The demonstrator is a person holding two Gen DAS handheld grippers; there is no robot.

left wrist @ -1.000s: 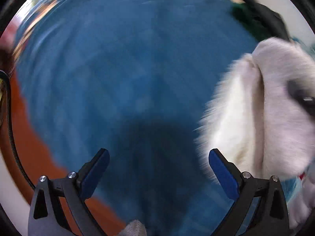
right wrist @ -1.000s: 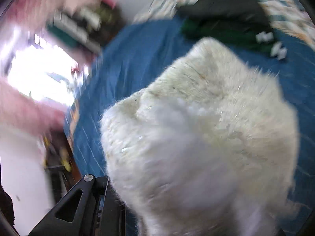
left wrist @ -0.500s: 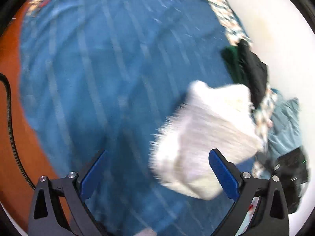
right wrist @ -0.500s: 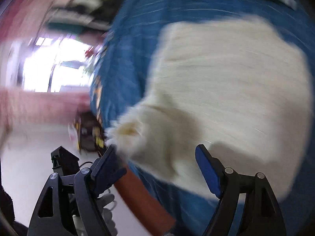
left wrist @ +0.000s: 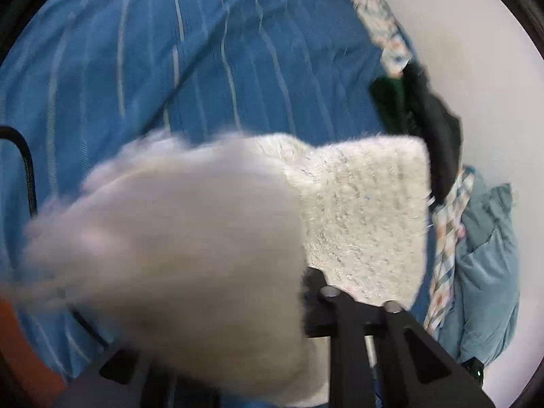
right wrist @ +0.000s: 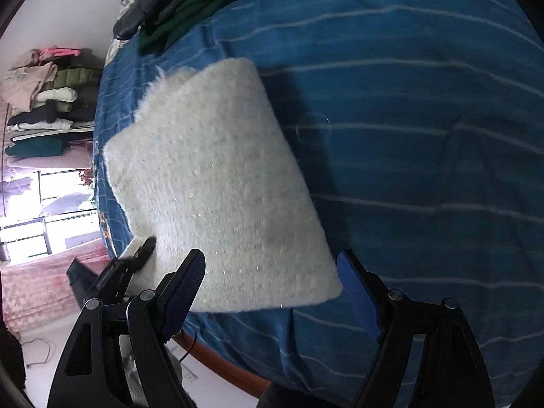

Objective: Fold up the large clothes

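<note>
My left gripper [left wrist: 299, 309] has just closed, pinching the soft, limp, fluffy white sweater [right wrist: 217, 183] at its corner, while my right gripper [right wrist: 272, 272] hovers spread.

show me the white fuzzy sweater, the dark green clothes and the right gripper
white fuzzy sweater [right wrist: 217, 183]: right wrist view, middle of folded top.
dark green clothes [right wrist: 190, 10]: right wrist view, middle of pile.
right gripper [right wrist: 272, 285]: right wrist view, between open fingertips.

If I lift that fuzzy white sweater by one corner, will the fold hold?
Probably not. The white sweater looks soft and floppy, so it would likely droop open. Its fuzzy pile should grip rather than slip. The left tool already pinches one corner.
</note>
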